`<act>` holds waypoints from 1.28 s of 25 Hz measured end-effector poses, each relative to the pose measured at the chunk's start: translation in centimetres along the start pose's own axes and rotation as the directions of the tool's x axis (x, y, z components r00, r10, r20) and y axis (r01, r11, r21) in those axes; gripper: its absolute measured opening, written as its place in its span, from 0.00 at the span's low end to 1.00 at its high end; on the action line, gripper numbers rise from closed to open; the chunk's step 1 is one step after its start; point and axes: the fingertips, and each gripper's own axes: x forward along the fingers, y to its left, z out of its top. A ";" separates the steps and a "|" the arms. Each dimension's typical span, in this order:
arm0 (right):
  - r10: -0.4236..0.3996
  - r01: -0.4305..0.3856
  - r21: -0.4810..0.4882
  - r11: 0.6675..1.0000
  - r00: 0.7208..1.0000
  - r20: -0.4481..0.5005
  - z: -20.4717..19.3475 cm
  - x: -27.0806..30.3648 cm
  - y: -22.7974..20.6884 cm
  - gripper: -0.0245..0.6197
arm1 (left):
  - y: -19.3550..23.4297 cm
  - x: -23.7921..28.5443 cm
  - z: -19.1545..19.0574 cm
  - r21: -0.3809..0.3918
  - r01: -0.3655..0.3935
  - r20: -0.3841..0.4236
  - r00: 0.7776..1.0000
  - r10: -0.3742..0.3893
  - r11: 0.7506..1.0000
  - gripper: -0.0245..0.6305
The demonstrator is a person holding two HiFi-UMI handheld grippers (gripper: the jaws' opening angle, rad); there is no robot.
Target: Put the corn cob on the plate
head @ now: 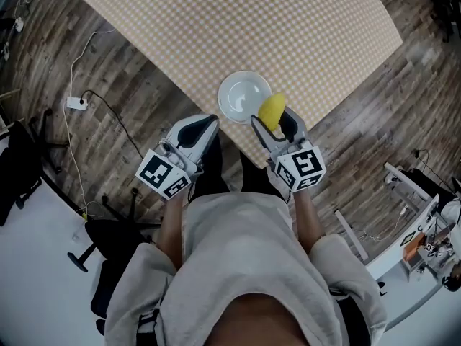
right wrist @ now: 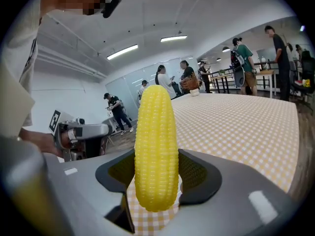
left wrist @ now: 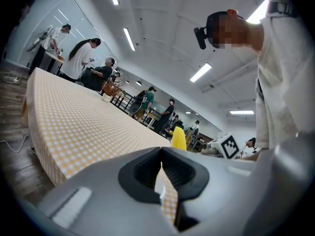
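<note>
The corn cob (right wrist: 156, 146) is bright yellow, with neat rows of kernels, a thick body and a rounded, slightly tapered top. The right gripper (head: 276, 123) holds it: its two dark pads press on the cob's sides low down. The stub end pokes out below the pads and most of the length rises above them. The cob stands upright between the jaws, so its long axis runs up and down, across the line along which the gripper points, with the tapered end uppermost.

From the head view the cob shows as a yellow oval against the right rim of the white plate (head: 234, 96), which lies just ahead and to the left of the right gripper. Whether the cob touches the plate cannot be told.

The plate sits close to the near corner of the table (head: 302, 27). The table's edges slant away on both sides of the right gripper, with plank floor (head: 108, 63) beyond them. Ahead of the gripper the checked cloth runs open far across the table.

The left gripper (head: 210, 120) hangs just to the left, off the table edge beside the plate. Its jaws are closed tip to tip with nothing between them.
</note>
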 end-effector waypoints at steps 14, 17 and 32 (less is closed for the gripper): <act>-0.073 -0.076 -0.629 0.774 0.976 -0.207 -2.3 3.5 0.1 0.44 | 0.9 -1.5 0.8 -0.029 -0.037 0.032 0.999 0.038 0.999 0.05; -0.094 -0.134 -0.748 0.650 0.963 -0.254 -3.3 4.4 0.5 0.44 | 1.3 -1.9 0.8 -0.035 -0.046 0.036 0.998 0.047 0.998 0.05; -0.090 -0.287 -0.806 0.518 0.919 -0.385 -5.5 6.6 0.7 0.43 | 2.1 -2.5 1.1 -0.051 -0.060 0.055 0.996 0.063 0.997 0.05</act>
